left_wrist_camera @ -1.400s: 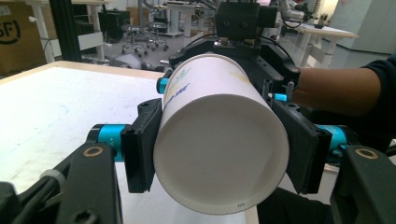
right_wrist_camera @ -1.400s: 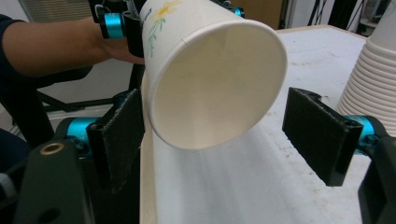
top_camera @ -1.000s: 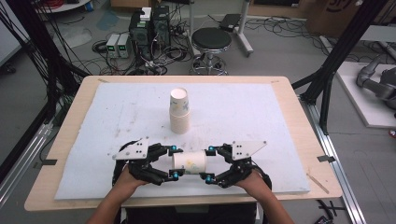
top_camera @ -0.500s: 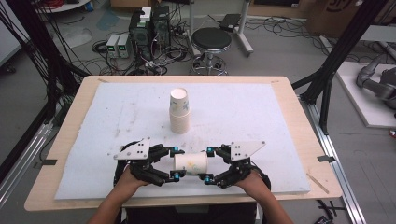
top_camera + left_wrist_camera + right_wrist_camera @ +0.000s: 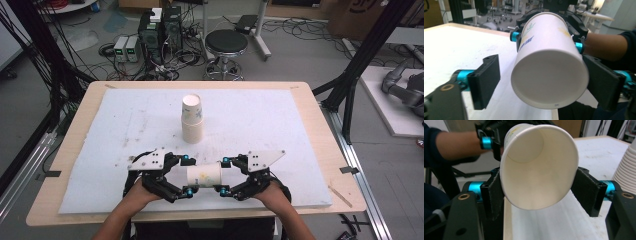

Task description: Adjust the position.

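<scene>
Left jaws let go of the cup

The left gripper point(image 5: 189, 176) has just been opening around the paper cup's point(image 5: 204, 175) base (pads clear); the right gripper point(image 5: 224, 175) alone clamps its rim end, so the handover looks done.

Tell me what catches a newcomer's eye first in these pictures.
A paper cup lying sideways between the two tools near the table's front edge stands out first. The right tool clamps its open mouth end, while the left tool has just opened around its base, one pad clear of it. Behind it, a stack of cups stands upright mid-table.
</scene>
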Available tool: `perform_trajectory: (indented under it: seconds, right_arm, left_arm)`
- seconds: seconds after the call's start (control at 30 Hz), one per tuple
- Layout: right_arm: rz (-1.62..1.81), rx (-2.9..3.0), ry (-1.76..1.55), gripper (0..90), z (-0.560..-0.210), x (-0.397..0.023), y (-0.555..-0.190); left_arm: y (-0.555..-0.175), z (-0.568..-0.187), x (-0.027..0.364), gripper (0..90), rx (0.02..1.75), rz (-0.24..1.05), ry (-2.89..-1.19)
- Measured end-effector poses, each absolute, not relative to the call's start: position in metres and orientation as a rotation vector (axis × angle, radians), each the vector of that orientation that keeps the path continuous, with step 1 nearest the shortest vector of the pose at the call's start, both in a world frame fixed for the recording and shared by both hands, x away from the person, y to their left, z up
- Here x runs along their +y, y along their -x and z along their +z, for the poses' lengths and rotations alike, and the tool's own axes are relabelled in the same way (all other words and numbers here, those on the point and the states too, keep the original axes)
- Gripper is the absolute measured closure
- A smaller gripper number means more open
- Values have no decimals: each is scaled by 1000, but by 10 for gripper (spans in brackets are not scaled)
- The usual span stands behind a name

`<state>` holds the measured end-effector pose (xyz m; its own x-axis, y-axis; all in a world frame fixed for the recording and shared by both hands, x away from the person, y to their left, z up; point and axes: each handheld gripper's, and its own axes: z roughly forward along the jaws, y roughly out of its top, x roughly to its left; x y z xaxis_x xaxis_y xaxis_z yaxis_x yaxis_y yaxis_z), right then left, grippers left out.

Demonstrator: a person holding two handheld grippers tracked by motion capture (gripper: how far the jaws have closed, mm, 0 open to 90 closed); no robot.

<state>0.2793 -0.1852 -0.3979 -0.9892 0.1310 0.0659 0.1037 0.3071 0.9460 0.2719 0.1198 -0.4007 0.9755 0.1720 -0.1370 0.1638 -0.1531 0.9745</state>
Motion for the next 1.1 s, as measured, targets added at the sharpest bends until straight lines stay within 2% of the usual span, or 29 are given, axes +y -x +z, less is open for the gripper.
perform_trajectory:
  seconds: [0.5,1.1]
  right_arm:
    - [1486,2653,-216,304,-379,-182,-288]
    - [1085,2781,-15,304,-351,-147,-293]
  left_arm:
    - [-273,-382,125,155,273,110,-1903]
    - [-277,-380,113,158,246,152,-2084]
